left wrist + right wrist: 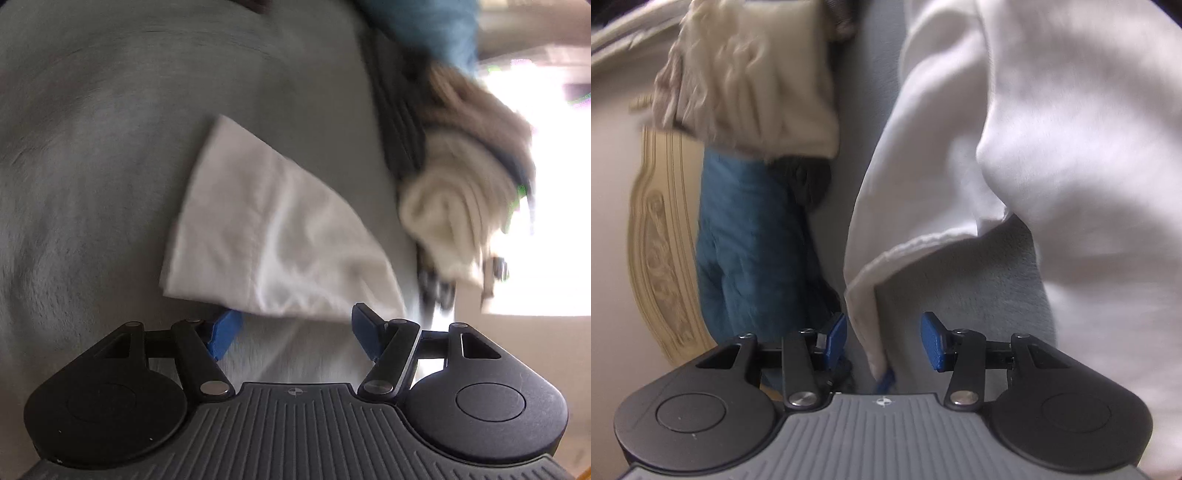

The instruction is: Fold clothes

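Observation:
A white garment lies on a pale grey fleece surface (92,166). In the left wrist view one flat sleeve-like part of the garment (266,229) spreads just beyond my left gripper (295,330), which stands open with its blue pads (225,334) clear of the cloth. In the right wrist view the garment (1071,129) bulks up on the right. A hemmed edge of it (864,306) runs down between the fingers of my right gripper (884,341). That gripper is open, its blue pads (932,341) not pressing the hem.
Blurred cream knit fabric (454,206) (757,74) and blue denim (750,240) (424,22) sit at the edge of the grey surface, with dark cloth (809,181) between them. A carved cream frame (661,251) stands at the left. A bright window (546,184) glares at the right.

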Motion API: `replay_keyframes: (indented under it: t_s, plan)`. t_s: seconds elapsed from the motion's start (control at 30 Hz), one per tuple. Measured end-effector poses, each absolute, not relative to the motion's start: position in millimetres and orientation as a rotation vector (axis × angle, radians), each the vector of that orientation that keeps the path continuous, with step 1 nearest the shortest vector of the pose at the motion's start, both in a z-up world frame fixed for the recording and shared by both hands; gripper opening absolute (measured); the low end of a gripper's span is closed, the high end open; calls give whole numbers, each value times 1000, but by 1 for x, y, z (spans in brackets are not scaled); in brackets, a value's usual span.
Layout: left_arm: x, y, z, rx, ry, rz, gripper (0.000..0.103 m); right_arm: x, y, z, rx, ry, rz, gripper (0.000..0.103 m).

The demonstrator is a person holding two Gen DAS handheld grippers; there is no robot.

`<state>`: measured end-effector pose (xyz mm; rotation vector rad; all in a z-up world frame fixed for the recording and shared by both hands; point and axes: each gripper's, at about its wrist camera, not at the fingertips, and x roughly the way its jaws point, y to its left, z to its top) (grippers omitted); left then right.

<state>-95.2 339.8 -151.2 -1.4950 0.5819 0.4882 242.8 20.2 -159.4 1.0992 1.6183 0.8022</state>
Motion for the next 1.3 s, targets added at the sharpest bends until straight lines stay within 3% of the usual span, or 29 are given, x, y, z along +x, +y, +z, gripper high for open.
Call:
replay_keyframes:
  t_s: [0.23,0.33,0.4,0.43,0.5,0.6,0.7,0.87,0.93,0.97,1.03,1.1,1.2,1.3]
  plan:
    - [-98,334,-158,-1479,419,658,66,247,33,-173,1233,1570,682,53]
    - [-90,334,-156,-1409,411,696,57,248,38,-180,1227,1570,627,53]
    - [-84,338,-148,-1305,433,727,34,247,41,-182,1216,1559,602,48]
    - [-84,344,-142,-1248,436,735,29,247,42,-181,1201,1551,598,46]
    - [-82,353,-132,-1145,435,746,13,248,44,-178,1151,1537,598,32]
    - [-86,360,-118,-1024,423,771,10,250,46,-176,1070,1533,597,17]
    - [-85,361,-122,-980,466,805,8,251,45,-180,1050,1533,595,11]
    - [-87,354,-130,-903,518,843,8,249,42,-186,1062,1565,611,12]
    - [-93,353,-131,-903,550,850,16,249,38,-189,1072,1591,617,13]
    - [-94,354,-132,-909,562,852,24,247,35,-188,1060,1593,625,14]
    - [-98,355,-130,-905,563,851,28,245,29,-182,1004,1598,643,17]
    - [-101,354,-124,-875,578,879,40,243,22,-173,929,1600,666,25]
    - [-111,349,-113,-821,580,932,44,241,11,-153,796,1590,705,34]
    - [-115,332,-99,-707,575,978,44,247,-4,-126,687,1537,756,34]
